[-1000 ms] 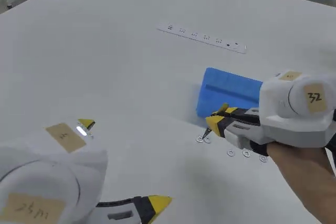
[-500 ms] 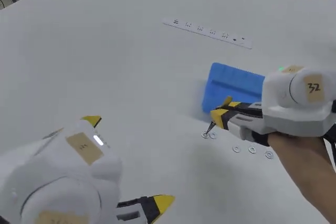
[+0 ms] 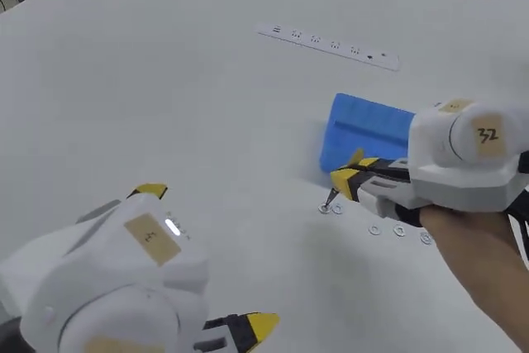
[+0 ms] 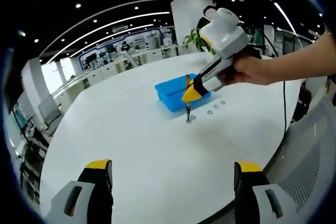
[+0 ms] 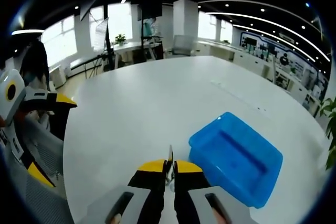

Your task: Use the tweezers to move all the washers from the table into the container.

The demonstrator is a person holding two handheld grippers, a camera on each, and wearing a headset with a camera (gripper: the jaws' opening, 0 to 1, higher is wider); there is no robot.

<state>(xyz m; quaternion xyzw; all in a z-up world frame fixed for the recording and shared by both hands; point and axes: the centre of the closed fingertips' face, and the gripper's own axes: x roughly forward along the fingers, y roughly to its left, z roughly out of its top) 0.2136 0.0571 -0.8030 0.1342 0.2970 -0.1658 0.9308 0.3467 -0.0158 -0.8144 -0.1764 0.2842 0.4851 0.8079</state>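
Pinching the tweezers (image 3: pixel 331 198), the right gripper (image 3: pixel 347 181) has its jaws closed tight on them, tip touching down at two washers (image 3: pixel 337 209) on the table (image 3: pixel 165 80), just beside the blue container (image 3: pixel 364 126). Can't tell if the tip has grabbed one. Three more washers sit nearby. That container looks empty to me, so basically everything's left to do. The left gripper (image 4: pixel 172 166) hangs wide open, holding nothing.

The right hand-held gripper (image 3: pixel 347 173) is pinching the tweezers (image 3: pixel 331 197) between its jaws, with the tip pointing down at two washers (image 3: pixel 331 208) that are lying just in front of the blue container (image 3: pixel 364 130) on the white table (image 3: pixel 165 80). Three more washers are lying in a row nearby. The left hand-held gripper (image 3: pixel 205 258) is hovering with its jaws spread apart.
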